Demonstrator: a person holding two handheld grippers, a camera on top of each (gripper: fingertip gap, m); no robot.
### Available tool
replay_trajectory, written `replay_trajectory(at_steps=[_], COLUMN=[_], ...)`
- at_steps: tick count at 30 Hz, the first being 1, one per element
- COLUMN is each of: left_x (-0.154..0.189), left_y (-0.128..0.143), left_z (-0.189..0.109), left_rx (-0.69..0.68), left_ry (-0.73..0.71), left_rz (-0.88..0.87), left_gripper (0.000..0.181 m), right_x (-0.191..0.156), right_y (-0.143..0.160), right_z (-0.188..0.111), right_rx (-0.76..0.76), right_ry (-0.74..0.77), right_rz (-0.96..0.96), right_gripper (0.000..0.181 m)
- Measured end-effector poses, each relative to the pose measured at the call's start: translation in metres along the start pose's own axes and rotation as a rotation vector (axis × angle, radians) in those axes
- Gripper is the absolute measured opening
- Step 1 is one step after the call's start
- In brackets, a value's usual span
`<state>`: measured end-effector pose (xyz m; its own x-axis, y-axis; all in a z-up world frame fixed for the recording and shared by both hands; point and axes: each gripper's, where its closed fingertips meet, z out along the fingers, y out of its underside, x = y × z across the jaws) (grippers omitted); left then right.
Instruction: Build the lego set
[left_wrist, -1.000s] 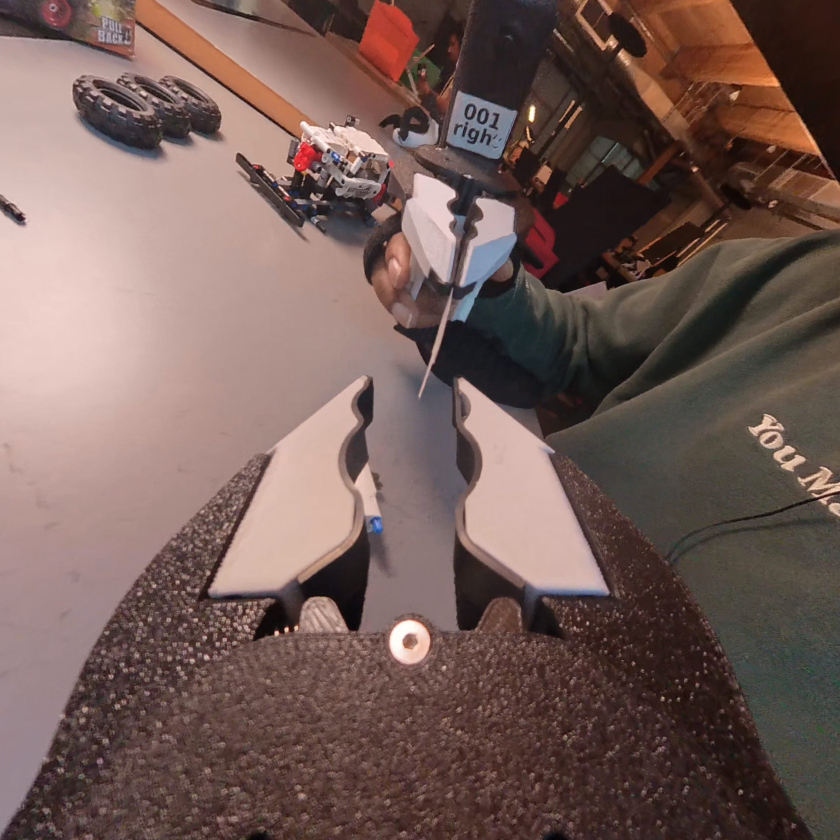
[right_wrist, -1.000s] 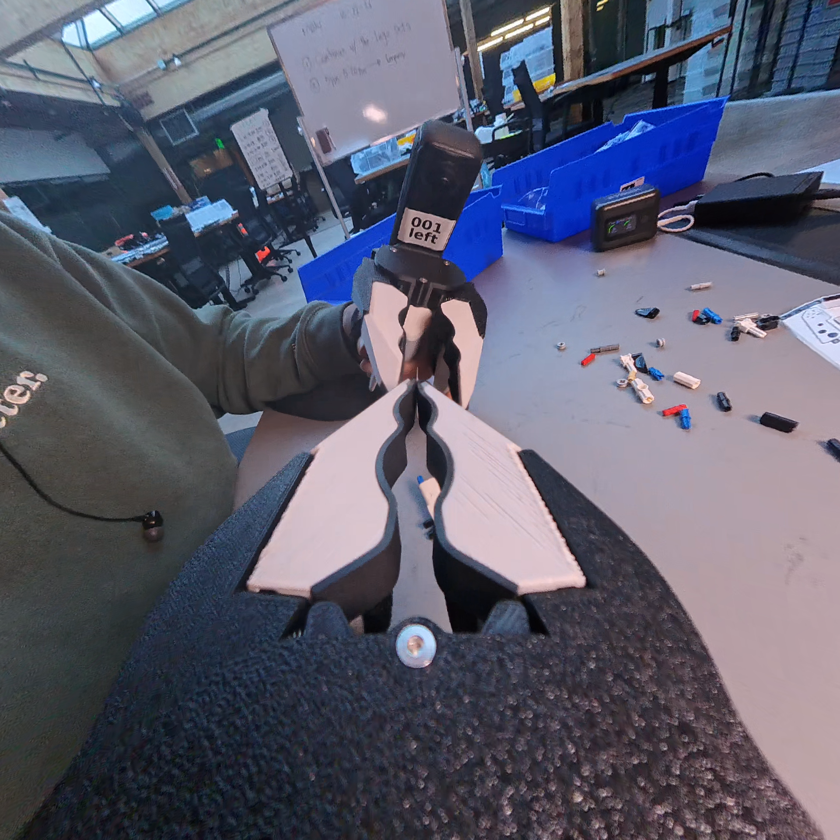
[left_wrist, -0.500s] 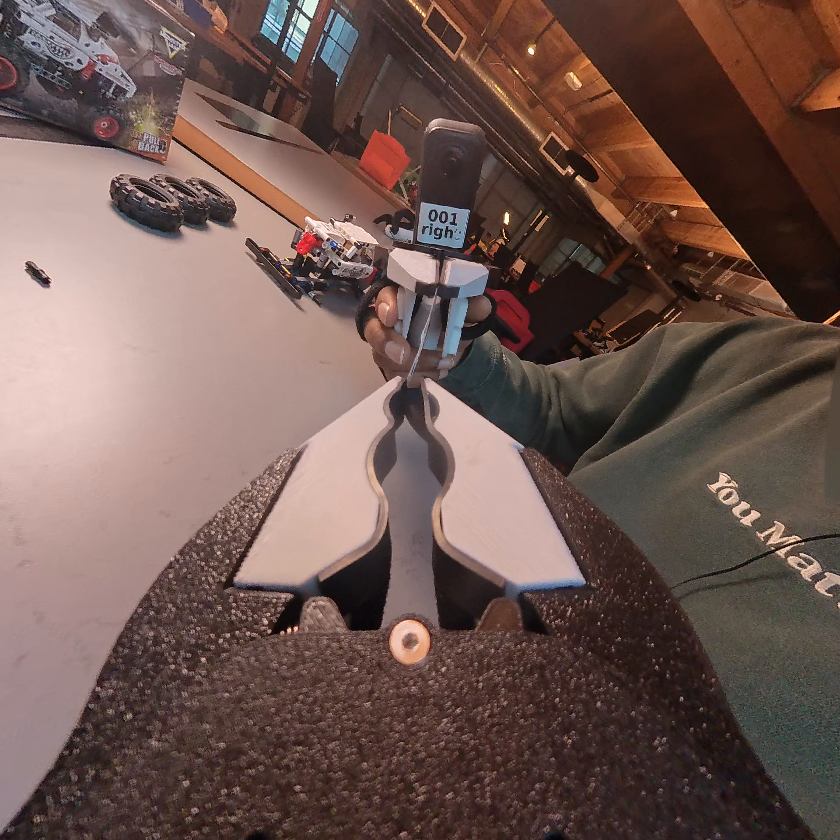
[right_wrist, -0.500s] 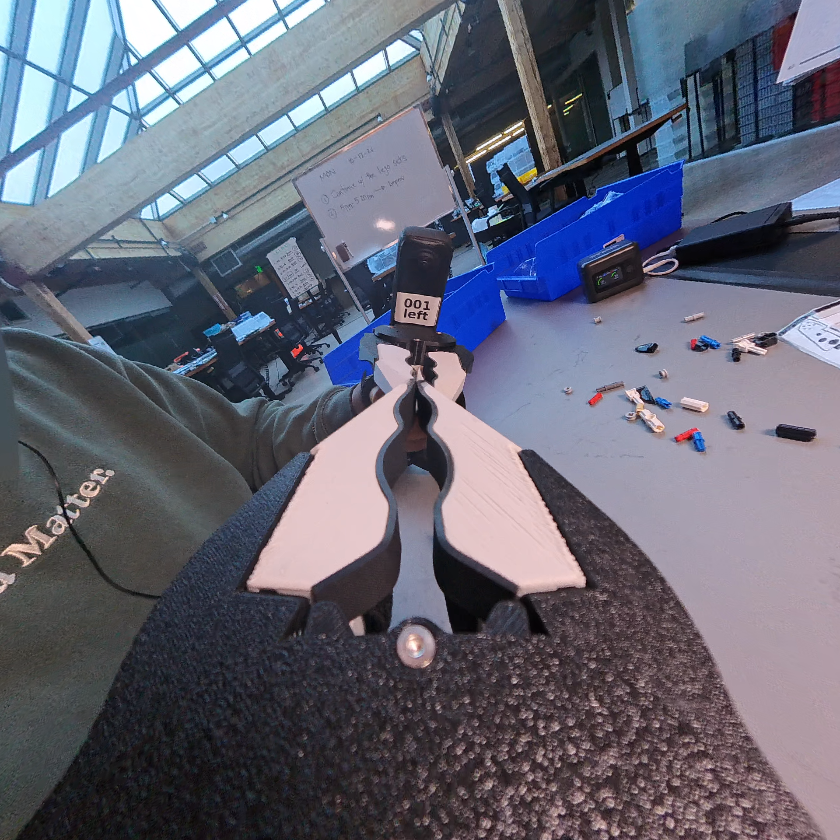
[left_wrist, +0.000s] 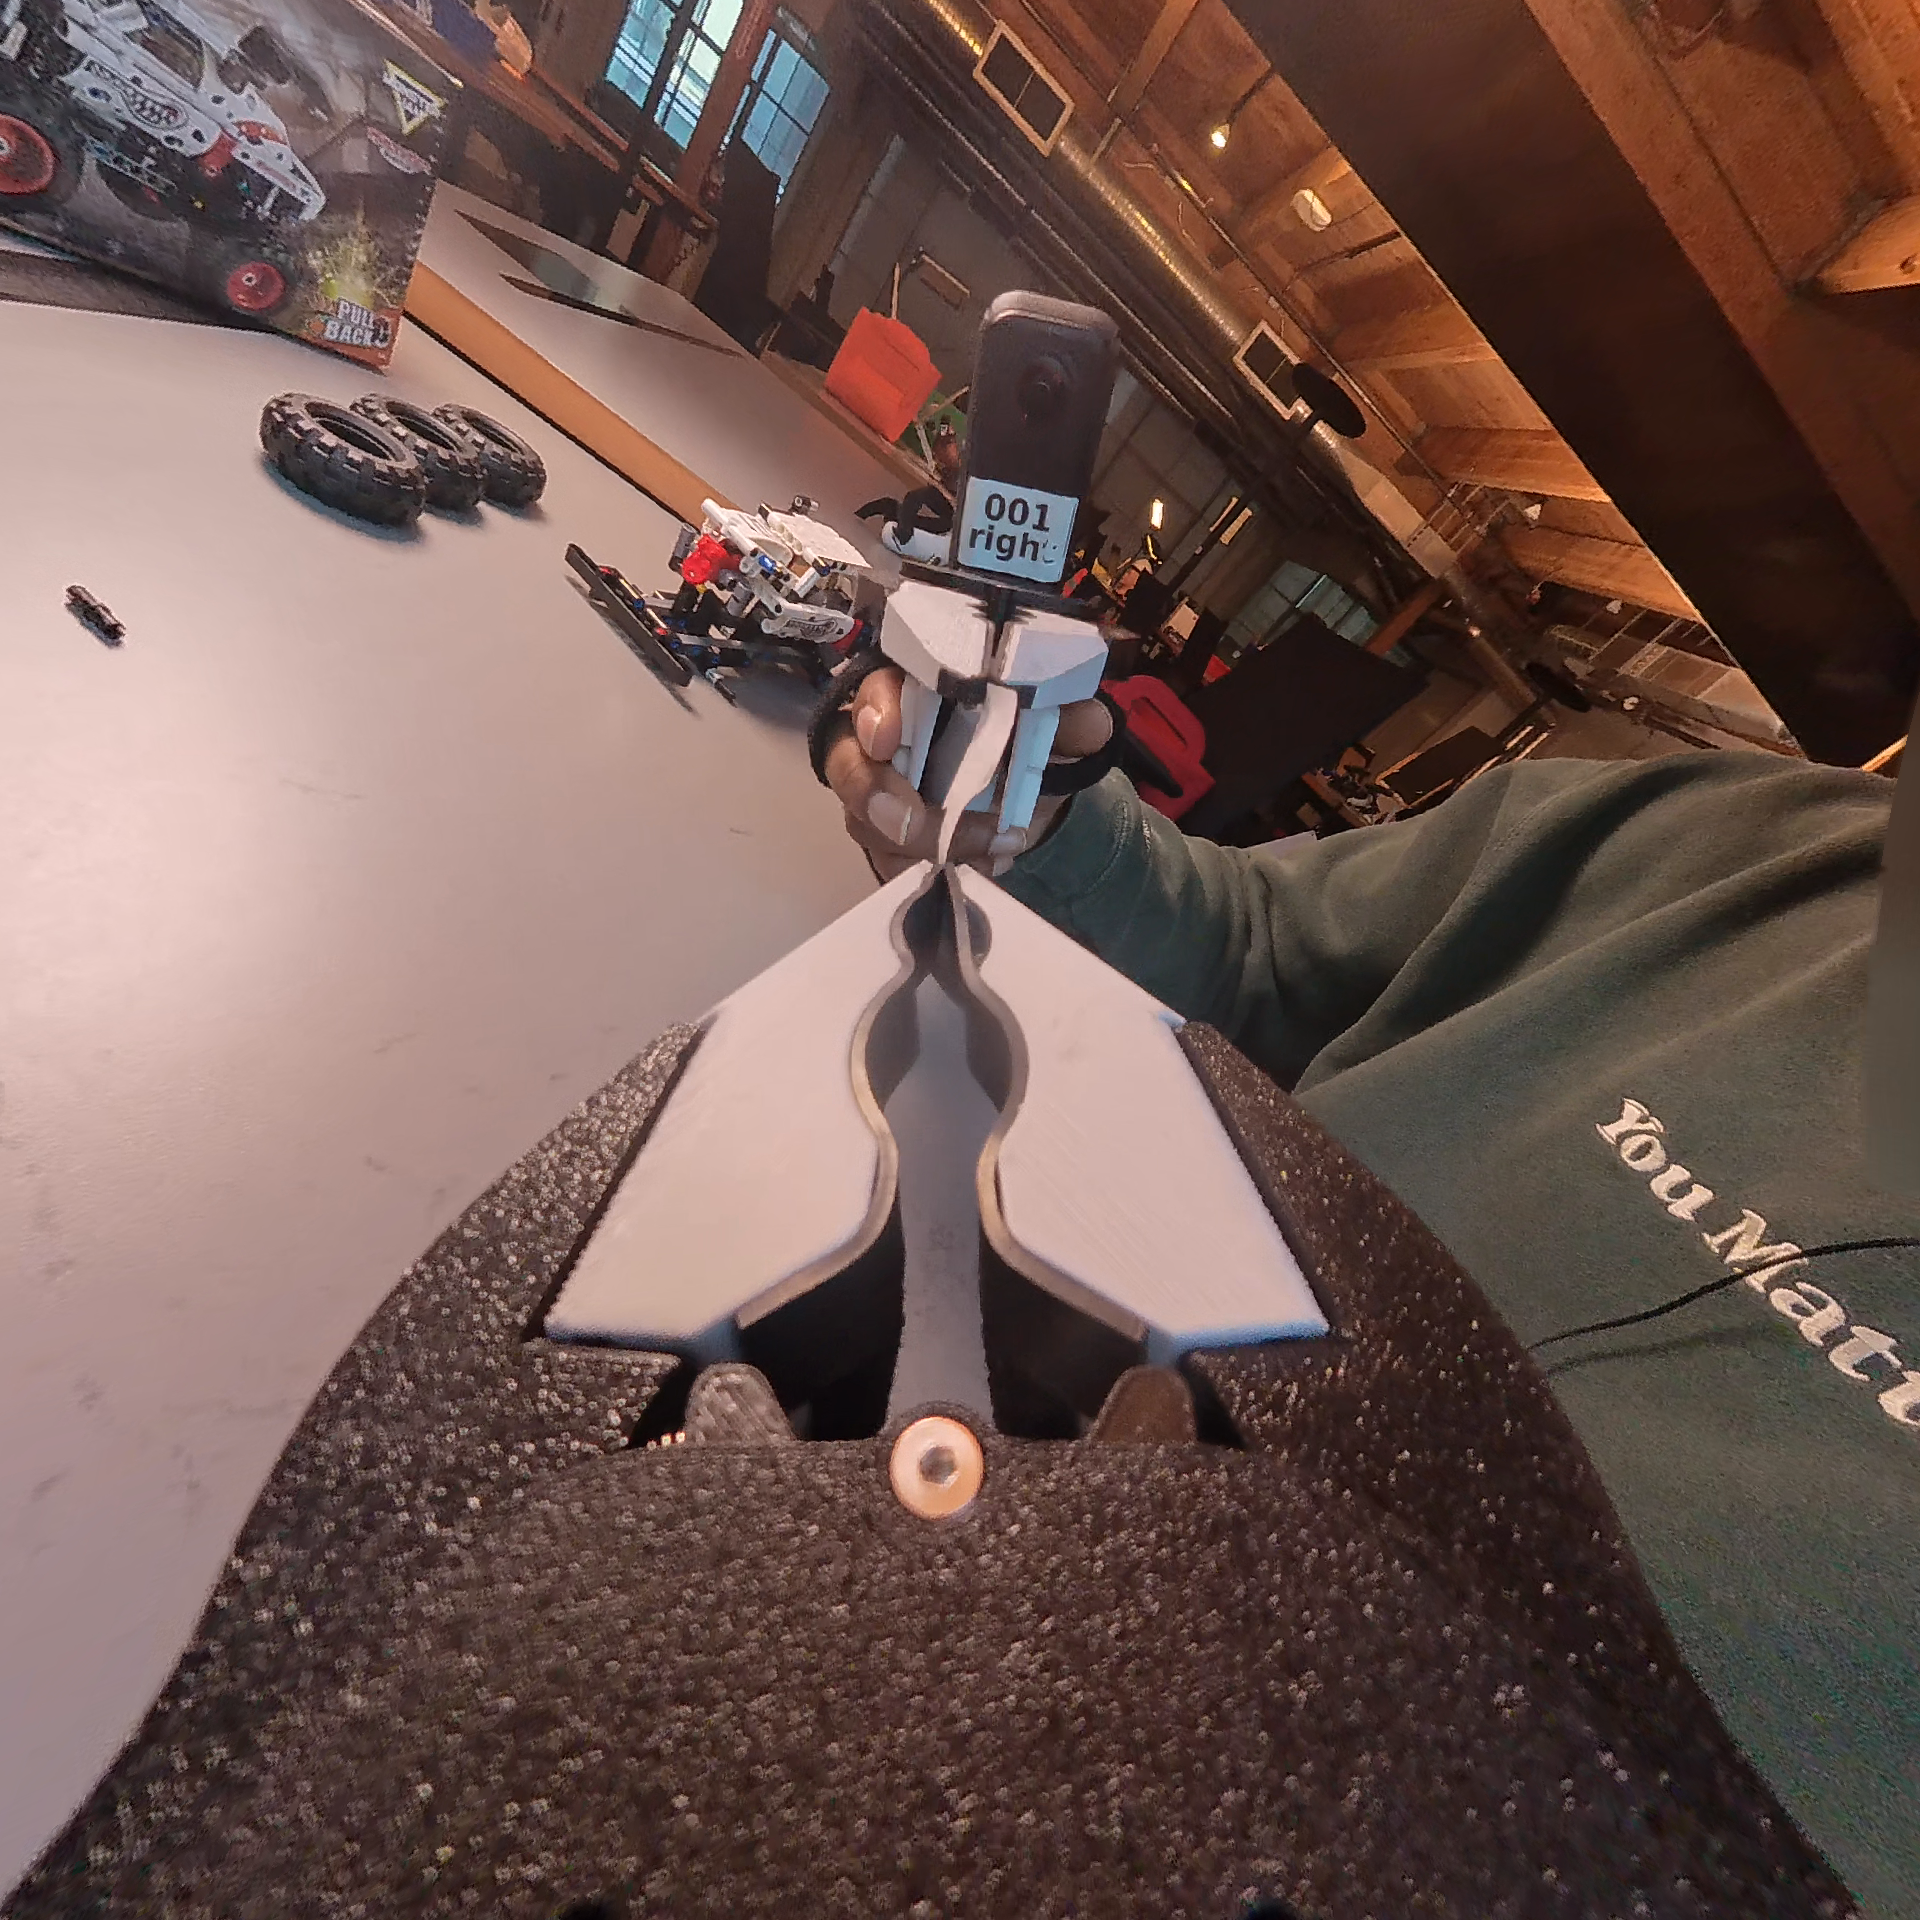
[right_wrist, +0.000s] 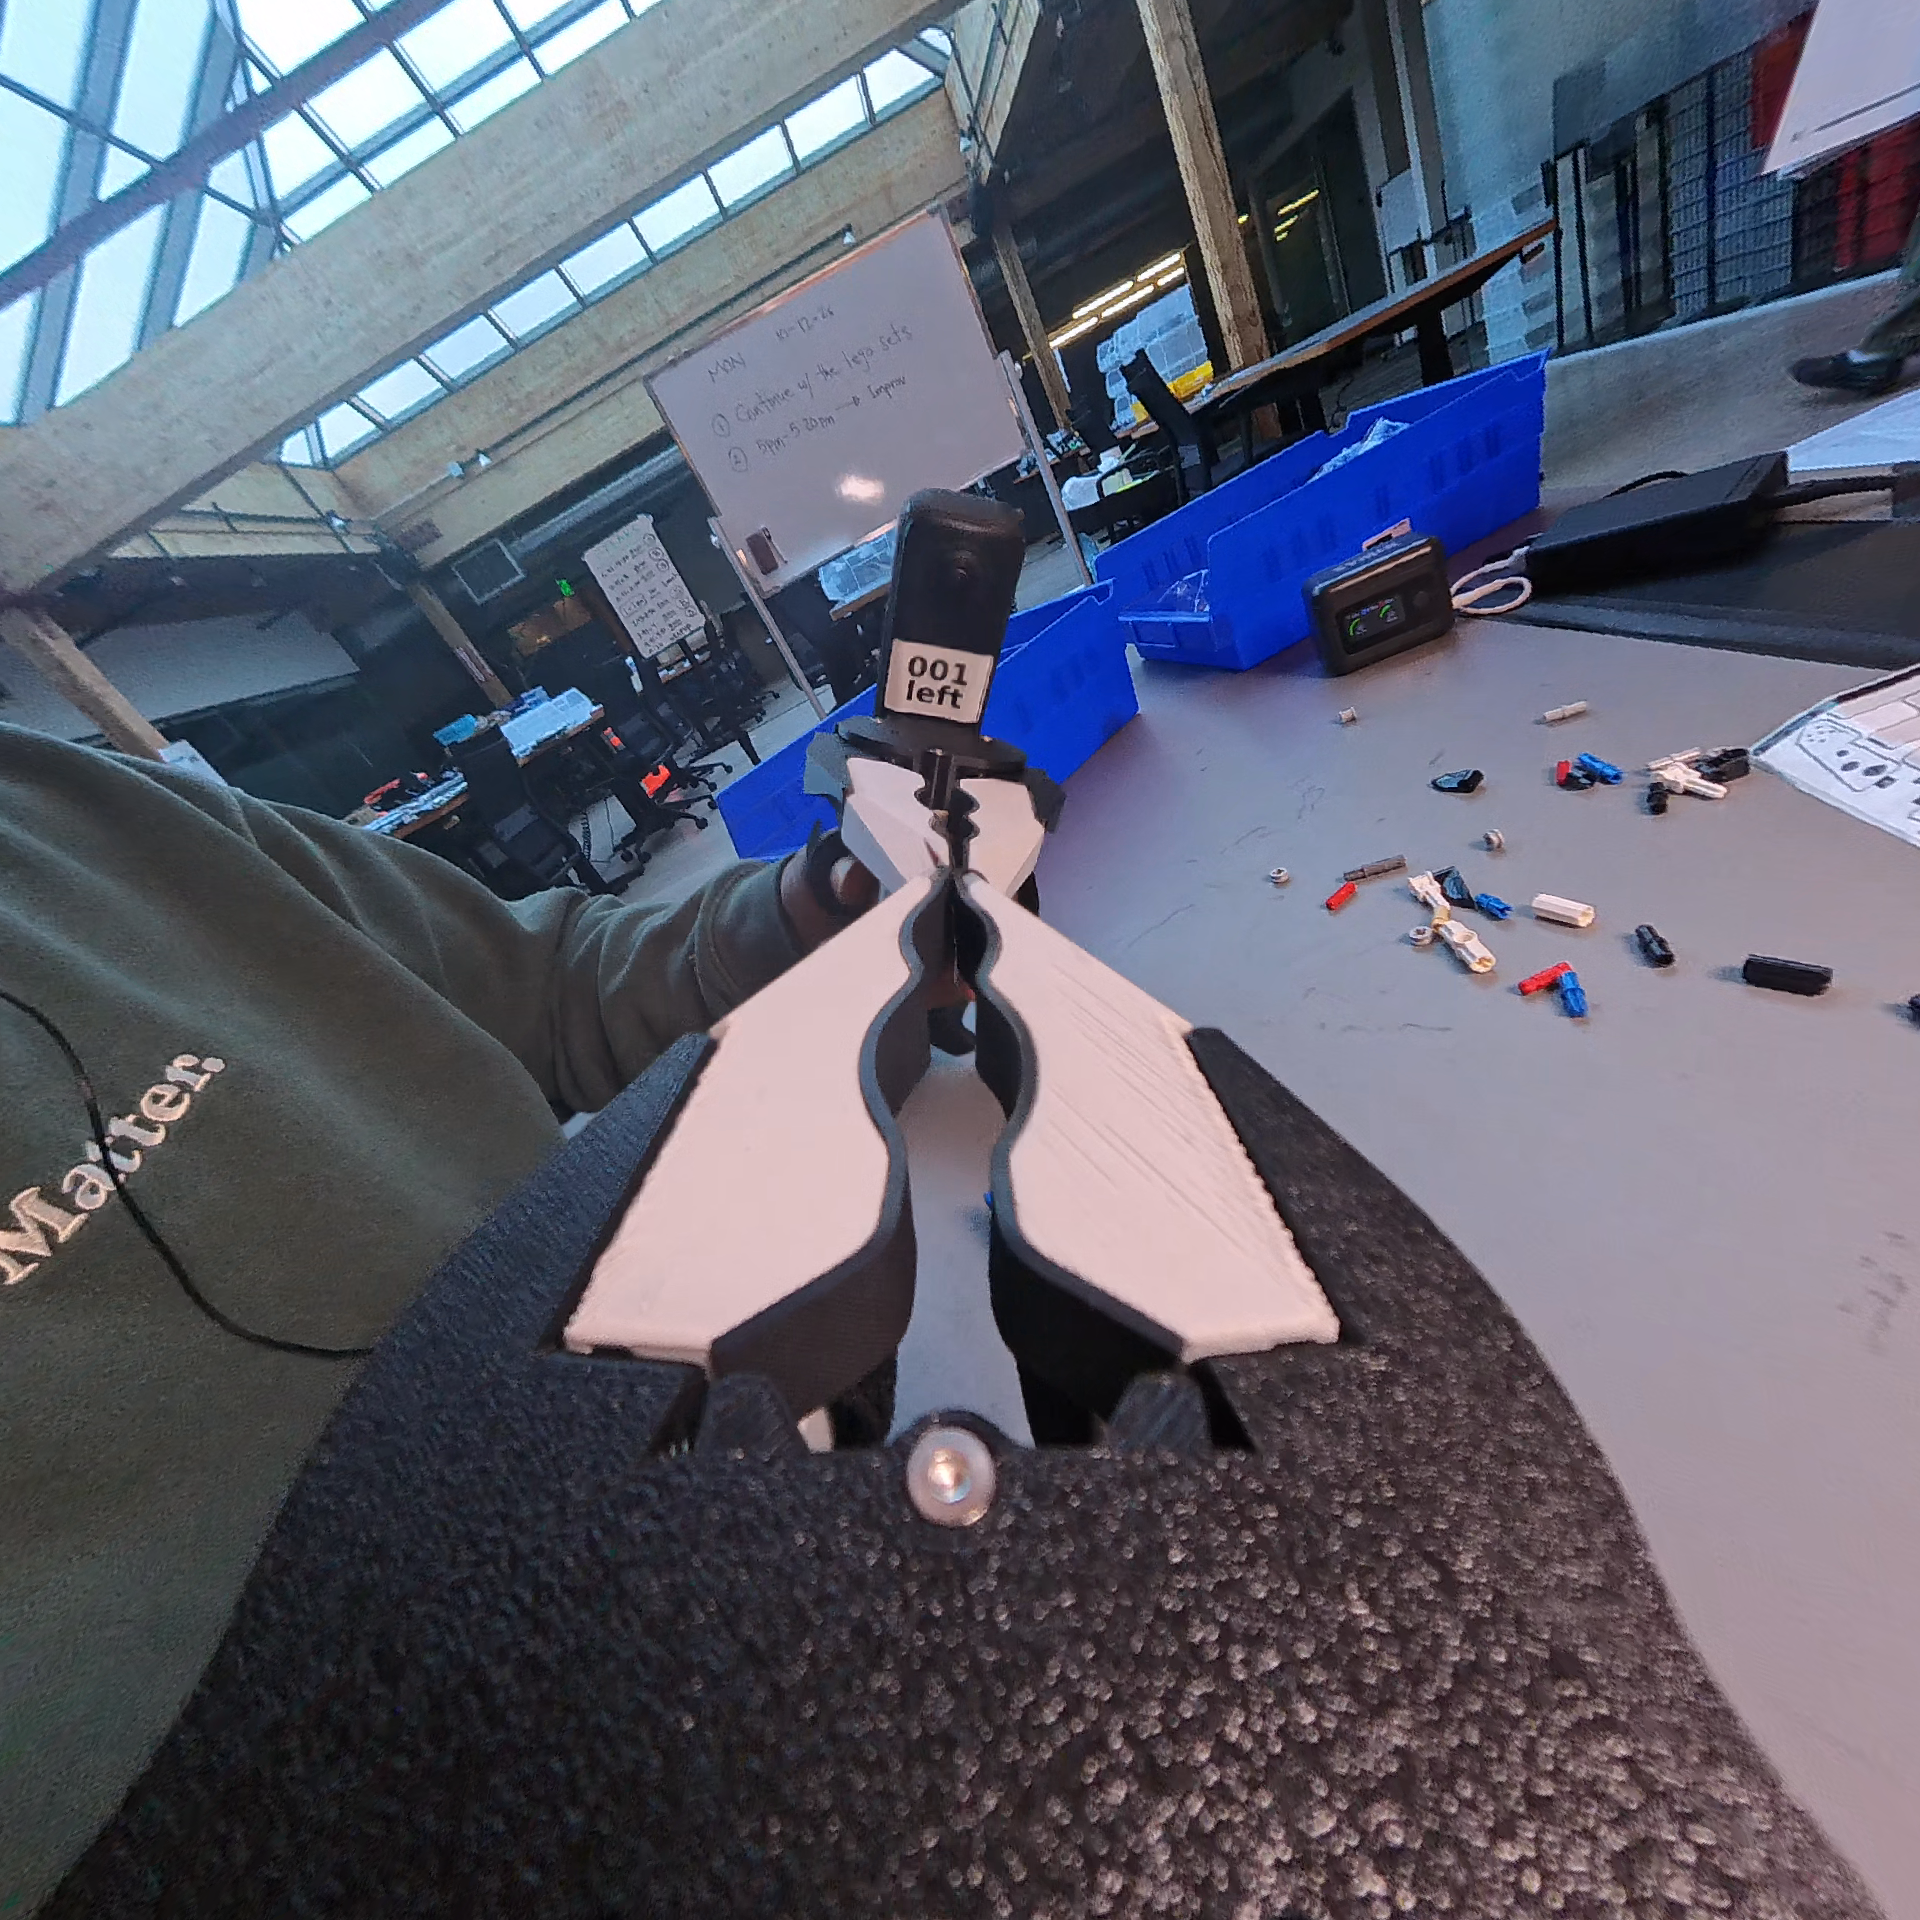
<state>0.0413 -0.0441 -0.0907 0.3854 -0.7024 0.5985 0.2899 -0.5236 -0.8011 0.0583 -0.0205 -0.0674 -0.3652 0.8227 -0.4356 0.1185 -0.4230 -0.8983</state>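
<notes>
Both tools meet tip to tip above the near edge: the left hand-held gripper (left_wrist: 940, 883) has its fingers pressed together, and so does the right hand-held gripper (right_wrist: 951, 883). Whether a small piece is pinched where the tips meet, I cannot tell; nothing shows between them.

The partly built truck (left_wrist: 769, 592), white with red and black parts, stands on the surface (left_wrist: 312, 935) just beyond the right hand-held gripper, untouched. Most of the build looks to be left.

To do this step well, I would keep both tips lined up on one axis, press straight, and ease off one side only when the other has a sure hold, since a tiny part dropped here could roll off the edge.

Three black tyres (left_wrist: 405, 468) lie in a row near the truck, farther from the person. The box (left_wrist: 208, 187) stands beyond them, and a lone black pin (left_wrist: 96, 613) lies well apart from the truck. Loose pieces (right_wrist: 1455, 914) and an instruction sheet (right_wrist: 1860, 748) lie on the opposite side of the tools from the truck, with blue bins (right_wrist: 1351, 540) at that end.

Around it is an open workshop with timber beams, a whiteboard (right_wrist: 842, 384) and skylights
</notes>
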Motion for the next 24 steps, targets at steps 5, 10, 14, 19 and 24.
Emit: replay_trajectory(at_steps=[5, 10, 14, 19, 24], left_x=[-0.010, -0.019, -0.018, -0.016, -0.014], left_y=[0.004, 0.021, 0.048, 0.065, 0.067], left_z=[-0.013, -0.031, -0.031, -0.035, -0.040], left_rx=[-0.079, -0.234, -0.373, -0.490, -0.542], left_ry=[-0.074, -0.139, -0.108, -0.080, -0.078], left_rz=[0.016, 0.022, -0.046, -0.161, -0.244], left_gripper=[0.000, 0.000, 0.000, 0.000, 0.000], right_x=[0.000, 0.013, 0.029, 0.033, 0.030], right_y=[0.022, 0.075, 0.122, 0.143, 0.146], right_z=[0.000, -0.013, -0.006, 0.004, 0.011], right_rx=[-0.171, -0.534, -0.801, -0.941, -0.956], right_ry=[0.011, 0.022, 0.041, 0.024, 0.052], right_rz=[-0.111, -0.305, -0.409, -0.465, -0.437], right_gripper=[0.024, 0.030, 0.031, 0.029, 0.024])
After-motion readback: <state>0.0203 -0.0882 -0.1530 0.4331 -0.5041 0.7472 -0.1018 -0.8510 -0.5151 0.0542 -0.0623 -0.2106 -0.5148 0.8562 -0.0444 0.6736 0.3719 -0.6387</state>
